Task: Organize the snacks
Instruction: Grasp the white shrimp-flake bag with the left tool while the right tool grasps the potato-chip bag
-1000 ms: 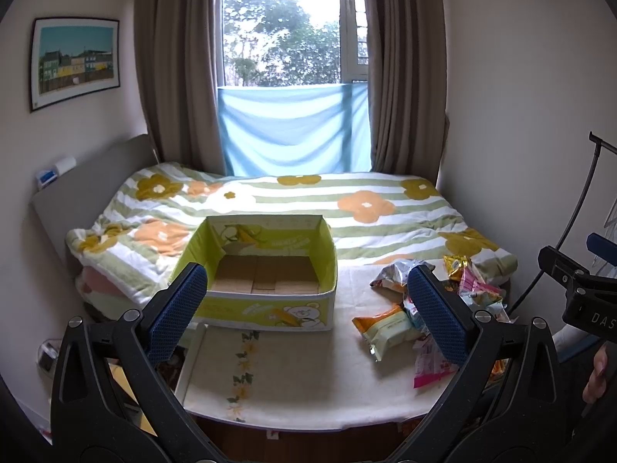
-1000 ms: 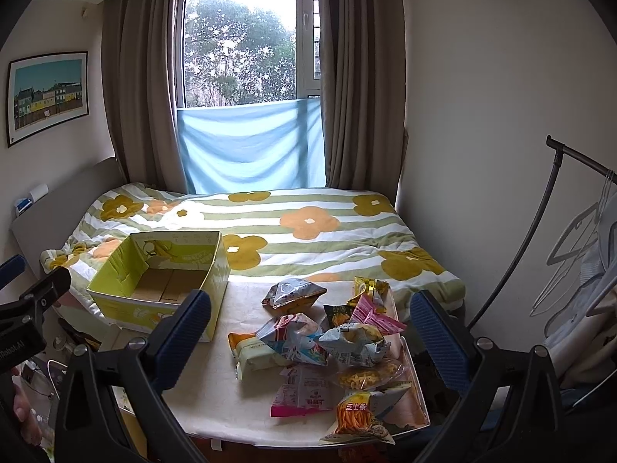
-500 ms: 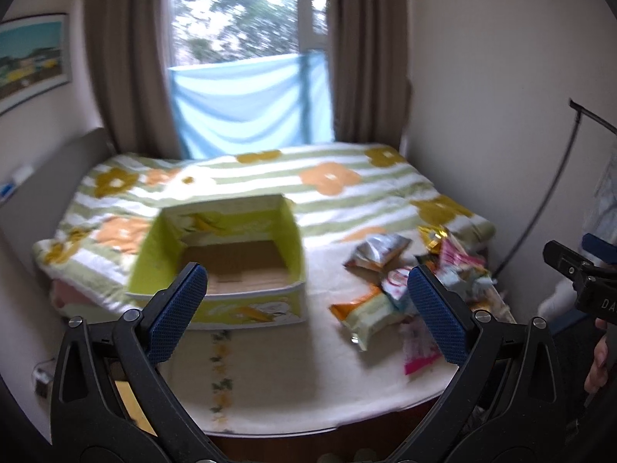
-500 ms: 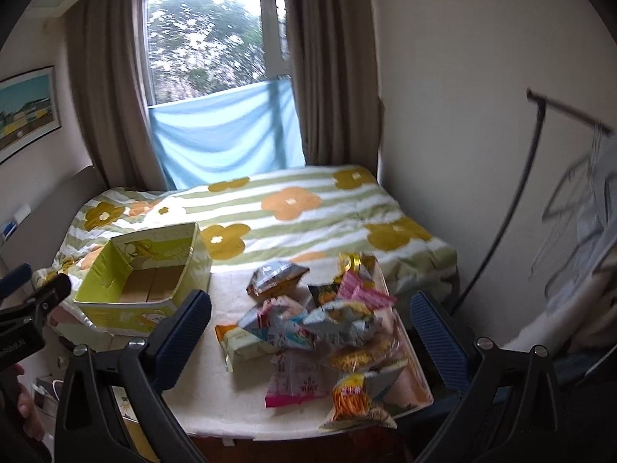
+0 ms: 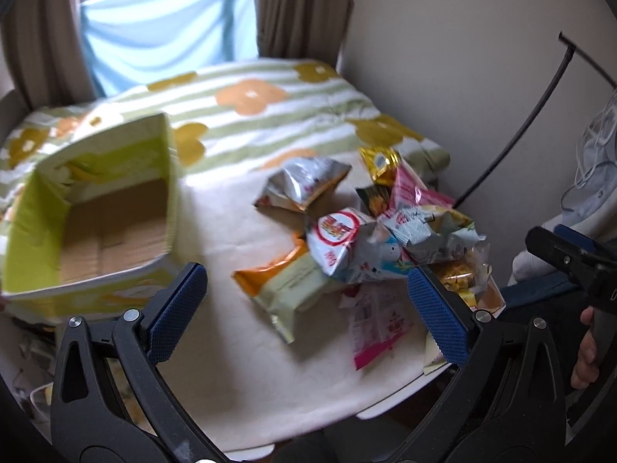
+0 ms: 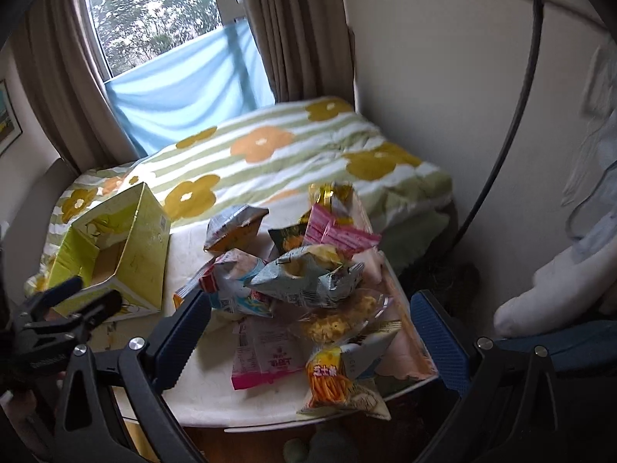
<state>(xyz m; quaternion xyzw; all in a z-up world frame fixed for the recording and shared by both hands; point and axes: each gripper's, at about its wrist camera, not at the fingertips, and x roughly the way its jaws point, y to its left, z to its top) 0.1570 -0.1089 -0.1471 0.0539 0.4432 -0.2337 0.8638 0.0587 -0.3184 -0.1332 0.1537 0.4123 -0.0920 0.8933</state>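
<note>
Bedroom, mid-tidy: your left gripper (image 5: 306, 308) and right gripper (image 6: 310, 332) fill the bottom of their frames, fingers spread wide and holding nothing, above the white table (image 5: 239, 378). Mid-frame lies the snack pile (image 6: 304, 281), packets overlapping, with the orange-and-green packet (image 5: 285, 289) at its near left edge; take that loose one first, pinching a flat sealed edge, not the puffed middle, so neighbours stay put. Further back at left, the empty yellow box (image 5: 115, 212) waits open-topped just beside the pile, the flowered bed (image 6: 270, 154) beyond.
</note>
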